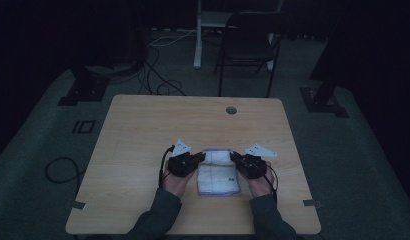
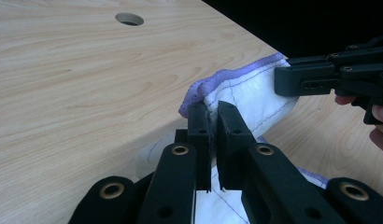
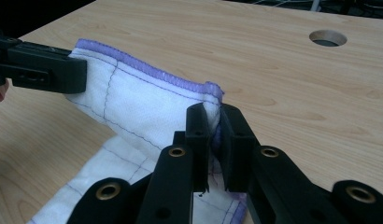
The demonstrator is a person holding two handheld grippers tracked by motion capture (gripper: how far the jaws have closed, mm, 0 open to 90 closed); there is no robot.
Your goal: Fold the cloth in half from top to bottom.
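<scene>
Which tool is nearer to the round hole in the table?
Right. The right tool grips the cloth corner closest below the hole; the left tool grips the other far corner, further sideways.

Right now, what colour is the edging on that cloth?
Purple stitched edging on a white cloth, clearest in the right gripper view.

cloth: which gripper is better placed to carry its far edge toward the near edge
Neither alone. The left gripper and the right gripper are each clamped on a far corner of the cloth, so both should probably bring it together.
</scene>
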